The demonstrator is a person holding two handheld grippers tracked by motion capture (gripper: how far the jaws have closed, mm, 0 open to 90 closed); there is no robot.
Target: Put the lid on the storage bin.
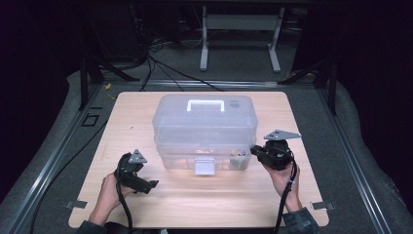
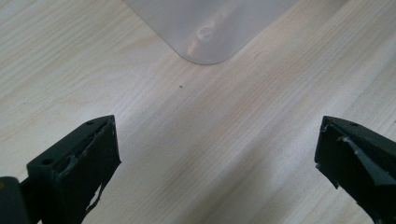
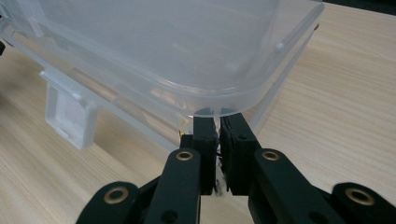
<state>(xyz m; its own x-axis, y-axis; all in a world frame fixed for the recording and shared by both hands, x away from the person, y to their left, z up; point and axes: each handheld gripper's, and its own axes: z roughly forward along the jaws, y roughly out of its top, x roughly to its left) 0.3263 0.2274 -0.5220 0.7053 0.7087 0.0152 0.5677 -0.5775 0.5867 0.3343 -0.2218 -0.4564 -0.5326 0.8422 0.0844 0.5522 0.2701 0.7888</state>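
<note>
Right tool (image 3: 218, 140), jaws pressed together under the lid rim of the clear box (image 1: 204, 127) just ahead, seems ready to lift it; left tool (image 2: 215, 154), spread, idles over the surface (image 2: 233, 140).

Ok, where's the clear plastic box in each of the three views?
High view: clear plastic box at table centre.
Left gripper view: one rounded corner at the top edge.
Right gripper view: lid rim across the upper half, just above the closed jaws.
Shared landmark: the wooden table.
</note>
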